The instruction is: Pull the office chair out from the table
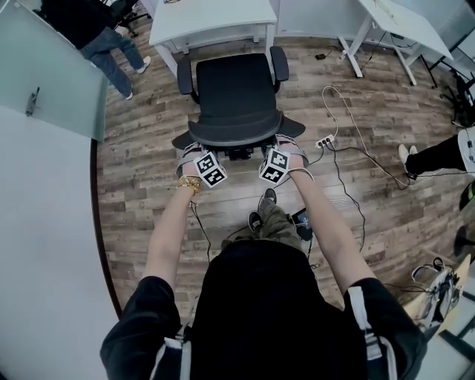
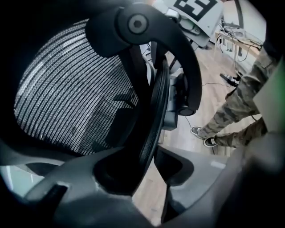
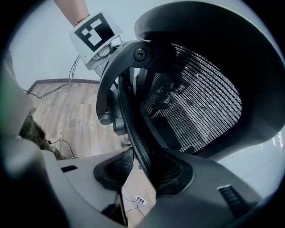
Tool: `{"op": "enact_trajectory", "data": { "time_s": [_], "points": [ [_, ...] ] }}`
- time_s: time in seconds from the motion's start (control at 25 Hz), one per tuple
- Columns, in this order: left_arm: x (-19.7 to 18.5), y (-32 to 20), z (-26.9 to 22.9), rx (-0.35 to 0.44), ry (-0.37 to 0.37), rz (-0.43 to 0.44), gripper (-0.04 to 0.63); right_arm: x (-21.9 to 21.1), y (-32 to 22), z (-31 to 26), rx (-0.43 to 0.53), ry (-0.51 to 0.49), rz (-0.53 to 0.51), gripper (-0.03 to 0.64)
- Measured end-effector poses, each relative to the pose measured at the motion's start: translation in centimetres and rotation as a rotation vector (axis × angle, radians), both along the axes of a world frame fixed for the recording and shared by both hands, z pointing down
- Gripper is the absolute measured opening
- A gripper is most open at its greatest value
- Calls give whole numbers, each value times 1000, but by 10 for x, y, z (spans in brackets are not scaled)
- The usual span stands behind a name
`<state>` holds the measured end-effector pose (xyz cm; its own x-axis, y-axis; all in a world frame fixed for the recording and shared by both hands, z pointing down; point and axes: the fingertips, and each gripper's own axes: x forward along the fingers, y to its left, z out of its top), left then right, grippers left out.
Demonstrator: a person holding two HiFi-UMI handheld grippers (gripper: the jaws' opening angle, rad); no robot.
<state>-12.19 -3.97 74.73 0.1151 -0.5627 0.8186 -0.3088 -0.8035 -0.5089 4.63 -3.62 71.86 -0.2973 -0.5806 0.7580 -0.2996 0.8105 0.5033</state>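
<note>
Seemingly, left tongs [image 2: 149, 167] tight on office chair [image 1: 236, 93] backrest; right tongs [image 3: 144, 173] likewise

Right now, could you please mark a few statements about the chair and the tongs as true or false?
1. The left tongs and right tongs each clamp the backrest rim of the chair. True.
2. The seat is hidden under the table. False: the whole seat shows in front of it.
3. The floor is carpeted. False: it is wood planks.
4. A power strip lies on the floor right of the chair. True.
</note>
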Motion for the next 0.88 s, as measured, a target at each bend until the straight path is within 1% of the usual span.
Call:
{"op": "enact_trajectory", "data": {
  "time_s": [0.4, 0.88],
  "points": [
    [9, 24, -3, 35, -5, 8, 169, 9, 27, -2, 4, -5, -8, 127],
    [13, 64, -2, 52, -9, 21, 170, 11, 70, -1, 8, -4, -28, 126]
  ]
}}
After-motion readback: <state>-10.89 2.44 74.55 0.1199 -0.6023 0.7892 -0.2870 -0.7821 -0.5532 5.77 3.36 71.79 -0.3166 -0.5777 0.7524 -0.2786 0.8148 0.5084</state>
